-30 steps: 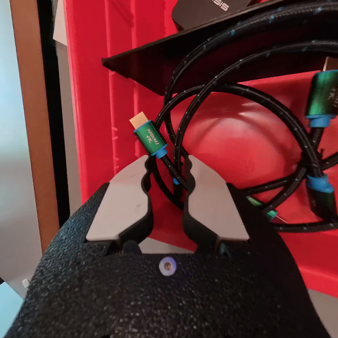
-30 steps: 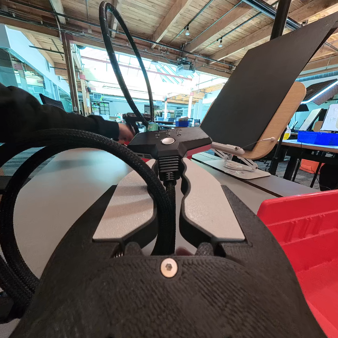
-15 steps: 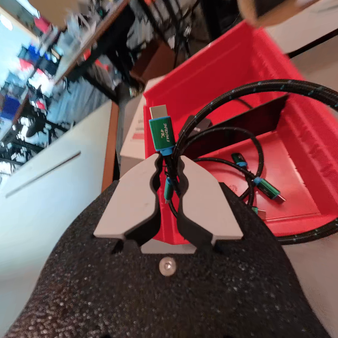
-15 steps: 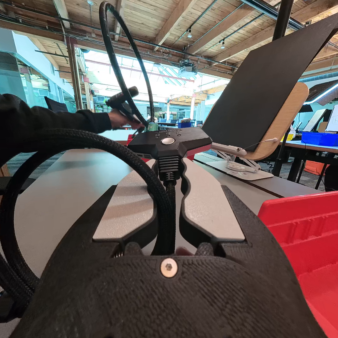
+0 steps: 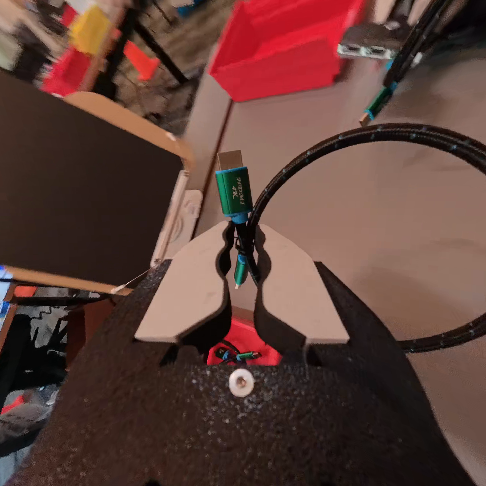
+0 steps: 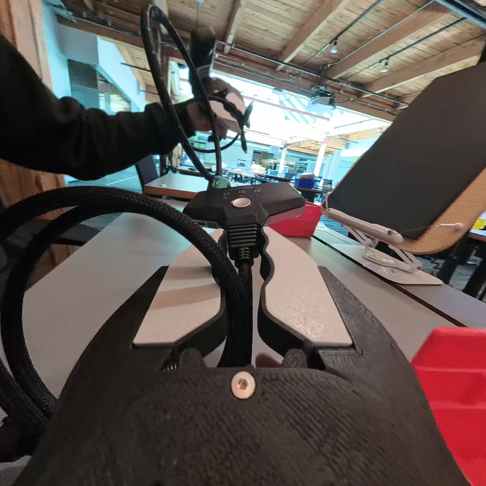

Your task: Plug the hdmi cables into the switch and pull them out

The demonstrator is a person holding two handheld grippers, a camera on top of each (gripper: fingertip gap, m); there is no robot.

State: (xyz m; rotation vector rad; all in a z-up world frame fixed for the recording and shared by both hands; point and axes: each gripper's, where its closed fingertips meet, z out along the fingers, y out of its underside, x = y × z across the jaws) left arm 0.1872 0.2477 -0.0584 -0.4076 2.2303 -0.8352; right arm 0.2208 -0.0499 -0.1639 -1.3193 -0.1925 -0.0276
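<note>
The switch (image 6: 243,203) sat on the grey table (image 6: 100,265), its ribbed tail pinched between the pressed-together fingers of the right gripper (image 6: 243,246), with its own black cable (image 6: 105,210) looping off to the left of the switch. 1 green plug (image 6: 217,182) already stood in a port at the back of the switch, so I judged that 1 insertion was done. The left gripper (image 5: 242,228) was clamped on the thin cord just behind a 2nd green plug (image 5: 234,193), whose gold tip pointed forward and hung in the air well apart from the switch; that plug was not yet in. What was left, as I read it, was seating this plug, perhaps others, and then pulling them all out. Only the left wrist view showed the held plug up close, a small green connector (image 5: 240,272) dangling between the fingers, a braided loop (image 5: 355,147) curving to the right, a 3rd plug (image 5: 376,105) near the switch (image 5: 365,43), and a red bin (image 5: 278,50) left of the switch. Only the right wrist view showed the switch's top button, the seated plug, a person's sleeve (image 6: 79,136) and hand (image 6: 207,115) raised above and left of the switch, and a tilted black board (image 6: 410,163) on a stand to the right of the switch.
</note>
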